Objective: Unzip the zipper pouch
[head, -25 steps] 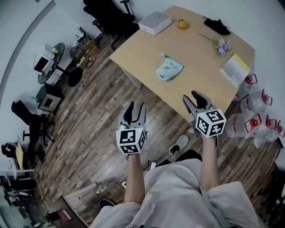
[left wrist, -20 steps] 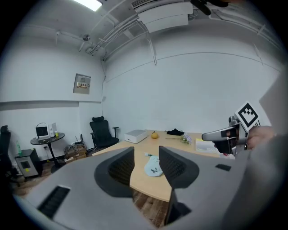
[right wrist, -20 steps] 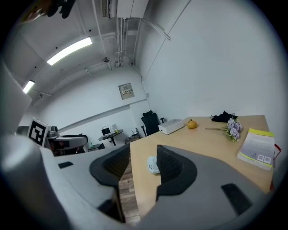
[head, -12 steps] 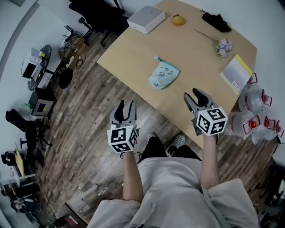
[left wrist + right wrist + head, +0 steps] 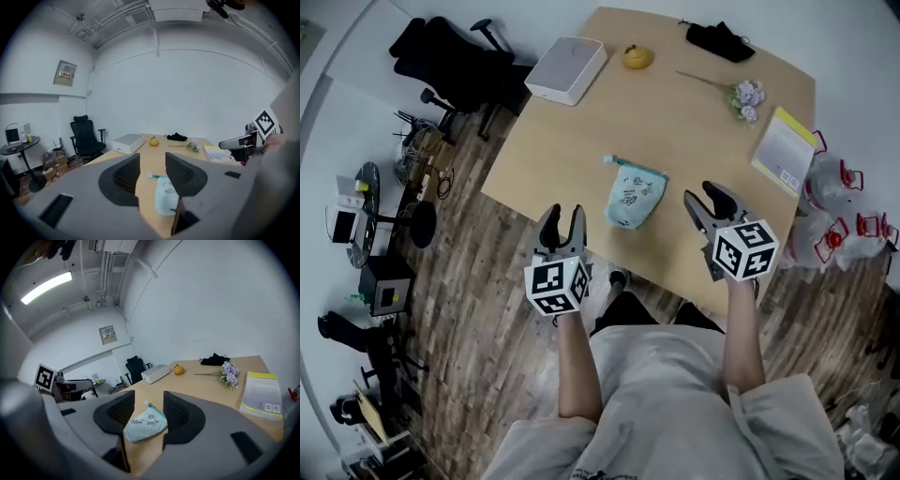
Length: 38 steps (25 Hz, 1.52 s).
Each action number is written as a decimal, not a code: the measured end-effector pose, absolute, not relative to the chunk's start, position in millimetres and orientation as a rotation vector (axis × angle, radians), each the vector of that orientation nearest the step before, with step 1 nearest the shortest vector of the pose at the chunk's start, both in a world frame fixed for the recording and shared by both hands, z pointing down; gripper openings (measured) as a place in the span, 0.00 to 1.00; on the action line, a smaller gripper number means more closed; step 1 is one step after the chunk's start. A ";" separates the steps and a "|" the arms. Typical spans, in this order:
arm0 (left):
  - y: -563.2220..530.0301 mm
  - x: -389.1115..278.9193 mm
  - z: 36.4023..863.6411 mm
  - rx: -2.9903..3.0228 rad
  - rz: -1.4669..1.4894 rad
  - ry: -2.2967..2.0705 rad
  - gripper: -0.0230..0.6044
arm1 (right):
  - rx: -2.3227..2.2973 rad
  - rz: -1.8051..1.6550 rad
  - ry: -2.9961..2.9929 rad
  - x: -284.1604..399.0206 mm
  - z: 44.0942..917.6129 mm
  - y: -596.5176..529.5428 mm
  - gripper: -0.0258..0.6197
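Observation:
A pale blue zipper pouch (image 5: 633, 196) with small prints lies flat near the front edge of the wooden table (image 5: 694, 131); its teal zipper end points to the back left. The pouch (image 5: 165, 197) shows between the left jaws and the pouch (image 5: 145, 423) between the right jaws, some way ahead of both. My left gripper (image 5: 562, 221) hovers open over the table's front left edge, left of the pouch. Right of the pouch, my right gripper (image 5: 712, 202) is open above the table. Neither touches the pouch.
On the table's far part stand a white box (image 5: 566, 69), an orange fruit (image 5: 637, 57), a black cloth (image 5: 719, 40), a sprig of purple flowers (image 5: 742, 97) and a yellow-edged booklet (image 5: 784, 150). Plastic bags (image 5: 844, 216) lie right of the table, black office chairs (image 5: 450, 56) at the left.
The person has stepped up to the table: both grippers moved forward and now flank the pouch, which was well ahead before. Both stayed open.

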<state>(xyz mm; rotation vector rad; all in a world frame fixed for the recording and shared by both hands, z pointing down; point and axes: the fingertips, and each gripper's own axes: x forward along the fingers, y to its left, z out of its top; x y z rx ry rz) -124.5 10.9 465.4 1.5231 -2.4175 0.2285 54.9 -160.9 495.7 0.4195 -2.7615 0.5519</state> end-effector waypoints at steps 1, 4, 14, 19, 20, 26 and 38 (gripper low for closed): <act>-2.5 -136.2 465.0 1.560 0.236 -2.392 0.31 | 0.457 0.568 -2.755 46.9 497.1 -167.0 0.35; -37.3 -169.8 464.1 1.657 0.241 -2.314 0.31 | 0.568 0.615 -2.728 26.2 502.6 -183.0 0.35; -127.1 -228.8 492.7 1.897 0.277 -2.045 0.31 | 0.864 0.743 -2.600 -11.6 536.4 -209.9 0.35; -152.2 -222.2 530.1 1.989 0.348 -1.870 0.31 | 0.905 0.778 -2.536 -24.9 557.1 -205.6 0.36; -154.7 -221.0 538.5 1.996 0.362 -1.838 0.31 | 0.911 0.780 -2.523 -27.2 560.9 -204.8 0.36; -165.0 -212.3 590.1 2.016 0.432 -1.654 0.31 | 0.921 0.837 -2.435 -39.6 594.9 -202.6 0.37; -166.6 -172.3 681.3 2.003 0.574 -1.390 0.31 | 0.961 0.914 -2.236 -44.2 688.0 -198.1 0.36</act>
